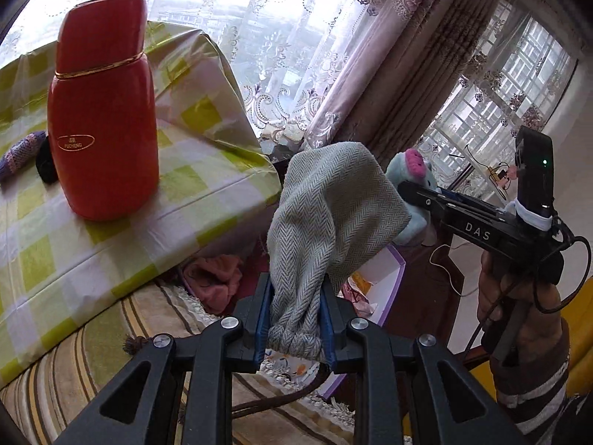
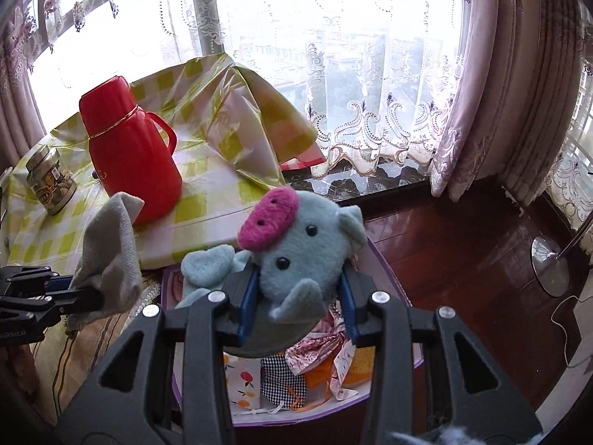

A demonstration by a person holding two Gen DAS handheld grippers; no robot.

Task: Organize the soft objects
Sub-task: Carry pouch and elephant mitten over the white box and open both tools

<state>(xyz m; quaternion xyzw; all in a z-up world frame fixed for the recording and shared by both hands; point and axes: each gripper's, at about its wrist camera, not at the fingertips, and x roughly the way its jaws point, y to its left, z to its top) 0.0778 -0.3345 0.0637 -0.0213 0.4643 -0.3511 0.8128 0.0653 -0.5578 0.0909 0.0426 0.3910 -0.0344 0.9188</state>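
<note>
- Left wrist view: we have the left gripper with its jaws pinching a grey knit hat by its ribbed brim, held in the air just off the edge of the tabletop, where a red thermos stands. Past the hat, the right gripper carries a blue plush toy.
- Right wrist view: our right jaws are pinching the plush pig around its body — it hangs directly above a purple-rimmed storage box already holding patterned fabrics.
- We judge both items are mid-carry; the next move calls for lowering each over the box and spreading the jaws.
- Hard to make out: the hat hides most of the box in the left view, and the knitted piece behind the thermos is partly cut off.
</note>
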